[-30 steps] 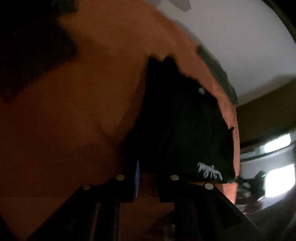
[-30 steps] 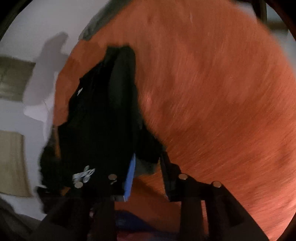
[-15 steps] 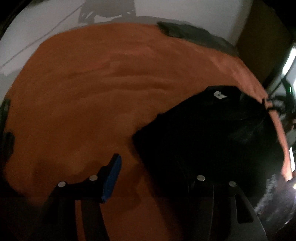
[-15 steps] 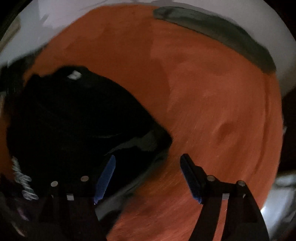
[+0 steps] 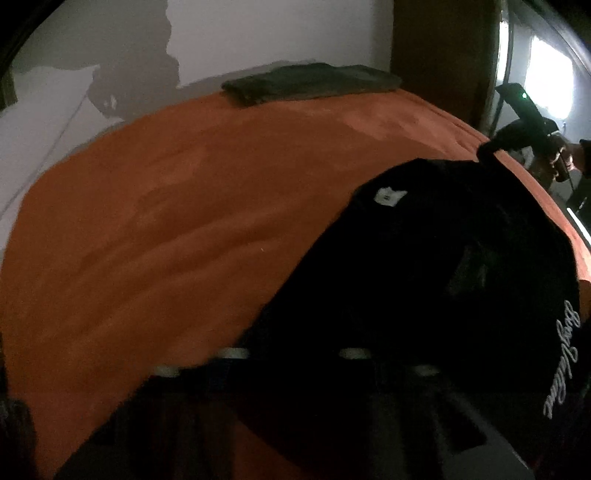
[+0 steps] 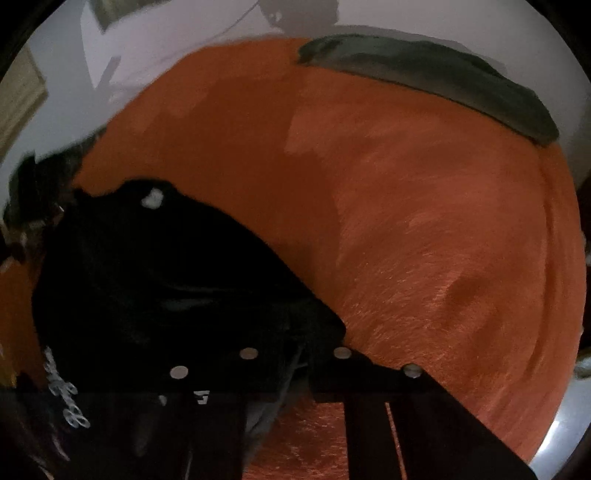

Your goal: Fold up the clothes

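On the near part of an orange blanket (image 5: 177, 236) that covers the bed lies a black garment (image 5: 443, 280), bunched and partly folded, with a small white neck label (image 5: 388, 195) facing up and pale script lettering (image 5: 563, 365) along its near edge. The left gripper (image 5: 295, 358) has just been closing its jaws; they now stand together, pinching the garment's near left corner. The right gripper (image 6: 299, 354) has likewise just been closing and now nips the garment's near right corner, where a strip of grey fabric shows between its dark fingers (image 6: 373, 373). In the left wrist view the other gripper body and the hand holding it (image 5: 557, 155) appear past the garment's far right edge. At the far edge of the blanket, against the white wall (image 5: 280, 33), rests a folded dark green cloth (image 5: 314, 83).
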Motion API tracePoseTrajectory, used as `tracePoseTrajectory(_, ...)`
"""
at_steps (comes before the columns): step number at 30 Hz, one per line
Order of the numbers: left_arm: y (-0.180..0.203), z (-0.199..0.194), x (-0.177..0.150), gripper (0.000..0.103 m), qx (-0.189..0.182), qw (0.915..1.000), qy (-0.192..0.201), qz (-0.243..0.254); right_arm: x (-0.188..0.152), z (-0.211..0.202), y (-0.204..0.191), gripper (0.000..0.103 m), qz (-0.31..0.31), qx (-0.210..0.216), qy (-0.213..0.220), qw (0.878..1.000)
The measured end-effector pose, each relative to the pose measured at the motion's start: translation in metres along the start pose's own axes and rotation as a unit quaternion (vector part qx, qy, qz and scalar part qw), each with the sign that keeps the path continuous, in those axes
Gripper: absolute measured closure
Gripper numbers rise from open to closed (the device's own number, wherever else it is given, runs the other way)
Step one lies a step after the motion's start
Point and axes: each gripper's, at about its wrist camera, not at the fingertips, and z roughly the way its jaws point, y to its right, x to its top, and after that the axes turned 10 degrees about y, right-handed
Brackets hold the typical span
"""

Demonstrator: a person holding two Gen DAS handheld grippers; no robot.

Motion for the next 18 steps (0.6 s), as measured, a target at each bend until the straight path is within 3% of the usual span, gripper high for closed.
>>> tracePoseTrajectory(3, -0.004, -0.006, -0.004, 0.097, -0.01, 0.9999, 0.002, -0.004, -0.001, -0.005, 0.012, 0.095, 0.044, 0.006, 0.017, 0.999)
tracePoseTrajectory(6, -0.013, -0.013, -0.005, 0.097, 0.007, 0.9997, 0.016, -0.019, -0.004, -0.003, 0.018, 0.095, 0.073, 0.006, 0.018, 0.997)
tracePoseTrajectory(9, -0.038, -0.026, -0.008, 0.094, 0.028, 0.9964, 0.018, -0.078, -0.01, 0.001, 0.021, 0.095, 0.083, -0.008, 0.009, 0.997)
tracePoseTrajectory(12, -0.06, -0.032, -0.016, 0.072, 0.022, 0.9914, -0.011, -0.129, -0.01, 0.008, 0.02, 0.095, 0.106, -0.016, -0.003, 0.994)
tracePoseTrajectory(15, -0.049, -0.023, -0.021, 0.055, 0.003, 0.9944, -0.056, -0.089, -0.013, 0.012, 0.021, 0.095, 0.113, -0.015, -0.013, 0.993)
tracePoseTrajectory(18, -0.037, -0.012, -0.024, 0.049, -0.007, 0.9949, -0.07, -0.072, -0.013, 0.012, 0.023, 0.095, 0.125, -0.007, -0.011, 0.992)
